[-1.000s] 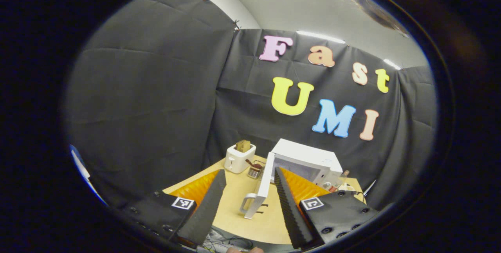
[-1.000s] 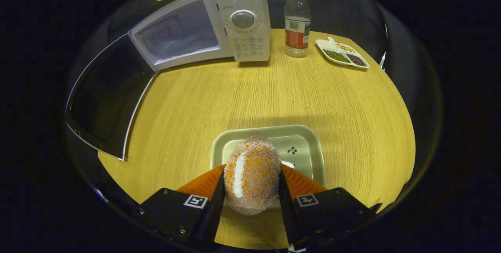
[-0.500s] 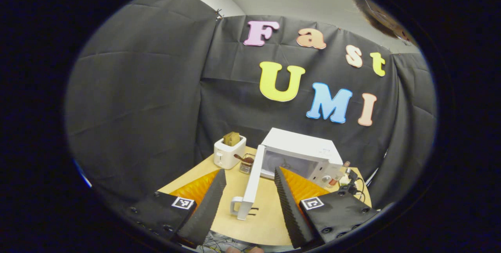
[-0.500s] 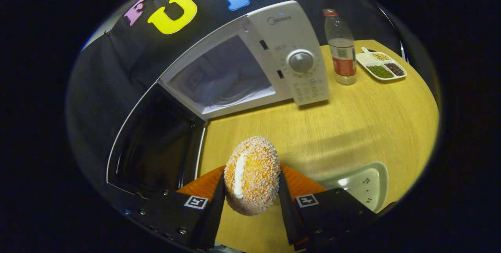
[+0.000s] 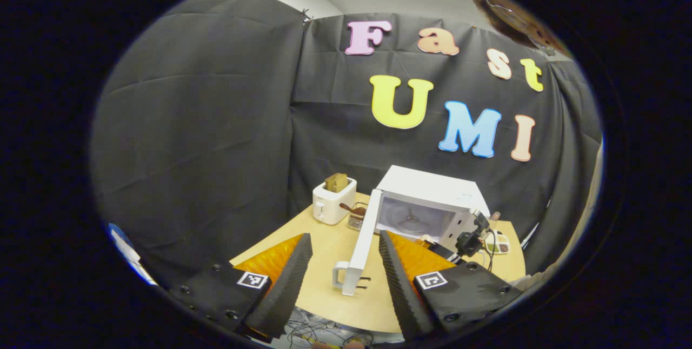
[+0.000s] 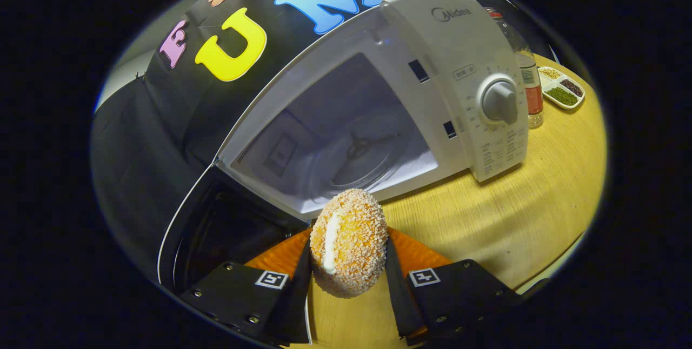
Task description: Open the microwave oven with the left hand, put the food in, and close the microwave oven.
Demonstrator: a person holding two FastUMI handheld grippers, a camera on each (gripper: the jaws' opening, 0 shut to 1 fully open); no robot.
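The white microwave (image 6: 448, 41) stands on the round wooden table (image 6: 519, 214) with its door (image 6: 216, 235) swung wide to the left. Its cavity and glass turntable (image 6: 357, 149) are bare. My right gripper (image 6: 347, 245) is shut on the food, a crumb-coated oval bun (image 6: 348, 230), held in the air just in front of the cavity's lower edge. My left gripper (image 5: 345, 236) hangs open well back from the table with nothing between its fingers. From there the microwave (image 5: 430, 189), its open door (image 5: 363, 241) edge-on, and the right gripper (image 5: 467, 242) at the opening are far off.
To the right of the microwave stand a plastic bottle (image 6: 530, 89) and a small sectioned dish (image 6: 562, 88) of grains. A white toaster (image 5: 334, 203) with a slice in it and a small glass holder (image 5: 357, 219) stand left of the microwave, behind the door.
My right gripper lifted the bun off the pale green plate and carried it forward and left, up to the microwave's opening. My left gripper stayed open and only drifted slightly.
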